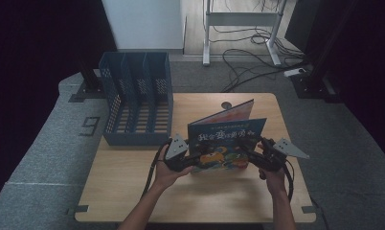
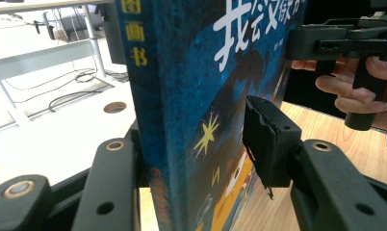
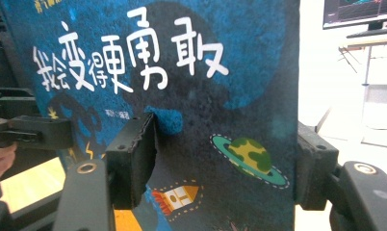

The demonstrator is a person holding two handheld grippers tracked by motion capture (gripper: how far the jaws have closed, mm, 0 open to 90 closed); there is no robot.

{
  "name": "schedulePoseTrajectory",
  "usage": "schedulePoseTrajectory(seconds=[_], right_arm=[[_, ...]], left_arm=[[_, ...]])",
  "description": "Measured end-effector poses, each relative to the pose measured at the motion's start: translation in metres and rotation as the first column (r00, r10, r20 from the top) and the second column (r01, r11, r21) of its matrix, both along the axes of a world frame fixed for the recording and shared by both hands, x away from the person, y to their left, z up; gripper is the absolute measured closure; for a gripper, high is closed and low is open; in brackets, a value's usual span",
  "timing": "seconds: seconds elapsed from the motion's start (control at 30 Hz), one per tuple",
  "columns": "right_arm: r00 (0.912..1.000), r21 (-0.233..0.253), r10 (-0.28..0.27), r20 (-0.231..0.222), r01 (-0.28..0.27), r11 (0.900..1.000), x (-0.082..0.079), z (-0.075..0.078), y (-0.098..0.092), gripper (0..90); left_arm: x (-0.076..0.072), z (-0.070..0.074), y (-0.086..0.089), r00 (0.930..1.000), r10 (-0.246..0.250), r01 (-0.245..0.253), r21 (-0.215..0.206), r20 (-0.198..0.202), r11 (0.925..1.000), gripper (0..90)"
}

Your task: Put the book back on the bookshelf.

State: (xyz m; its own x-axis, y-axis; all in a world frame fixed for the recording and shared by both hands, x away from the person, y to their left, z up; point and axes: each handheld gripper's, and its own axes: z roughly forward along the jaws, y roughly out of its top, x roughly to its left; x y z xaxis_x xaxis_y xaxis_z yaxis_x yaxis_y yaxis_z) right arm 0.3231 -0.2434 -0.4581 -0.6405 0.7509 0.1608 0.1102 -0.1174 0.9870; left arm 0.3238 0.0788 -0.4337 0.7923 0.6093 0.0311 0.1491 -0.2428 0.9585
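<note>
A blue picture book [image 1: 226,143] with white Chinese title letters stands upright on the wooden table [image 1: 133,191]. My left gripper [image 1: 193,155] is shut on its spine edge, one jaw on each side of the book [image 2: 196,96]. My right gripper [image 1: 245,151] is shut on the opposite edge, its jaws on the front and back of the cover [image 3: 206,96]. In the left gripper view my left gripper [image 2: 201,159] clamps the lower spine. The right gripper [image 3: 225,163] grips beside the planet and rocket drawings. An orange panel [image 1: 229,111] angles out behind the book; I cannot tell whether it belongs to it.
A blue slotted file rack [image 1: 135,103] stands at the table's back left, its compartments open to the top. A round cable hole [image 1: 226,105] sits near the far edge. Beyond the table are desk legs and cables [image 1: 248,52] on the floor.
</note>
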Motion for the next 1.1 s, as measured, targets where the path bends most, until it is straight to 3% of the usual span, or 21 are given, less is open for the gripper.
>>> schedulePoseTrajectory(seconds=[0.13, 0.37, 0.53, 0.8, 1.1], right_arm=[[0.9992, -0.022, -0.040, 0.001, 0.040, 0.999, 0.000, 0.000, 0.000, 33.0], [0.9988, -0.018, -0.048, -0.011, 0.048, 0.999, 0.001, -0.001, -0.002, 33.1], [0.9948, -0.010, -0.094, -0.038, 0.094, 0.996, 0.003, -0.003, -0.006, 35.3], [0.9956, -0.022, -0.077, -0.054, 0.076, 0.997, 0.004, -0.004, -0.005, 35.5], [0.9967, -0.022, -0.060, -0.054, 0.059, 0.998, 0.004, -0.004, -0.002, 37.9]], left_arm=[[-0.002, 0.000, -0.001, 1.0000, 0.000, 0.000, 0.006, 0.007, 1.0000, 54.1], [-0.005, 0.000, -0.003, 0.9997, -0.002, 0.002, 0.007, 0.025, 1.0000, 59.0], [-0.008, 0.005, -0.006, 0.9988, 0.002, -0.001, -0.007, 0.049, 1.0000, 60.3], [-0.008, 0.011, -0.008, 0.9990, -0.008, 0.009, -0.020, 0.043, 0.9998, 63.1], [-0.008, 0.016, -0.005, 0.9992, -0.025, 0.025, -0.008, 0.031, 0.9996, 59.4]])
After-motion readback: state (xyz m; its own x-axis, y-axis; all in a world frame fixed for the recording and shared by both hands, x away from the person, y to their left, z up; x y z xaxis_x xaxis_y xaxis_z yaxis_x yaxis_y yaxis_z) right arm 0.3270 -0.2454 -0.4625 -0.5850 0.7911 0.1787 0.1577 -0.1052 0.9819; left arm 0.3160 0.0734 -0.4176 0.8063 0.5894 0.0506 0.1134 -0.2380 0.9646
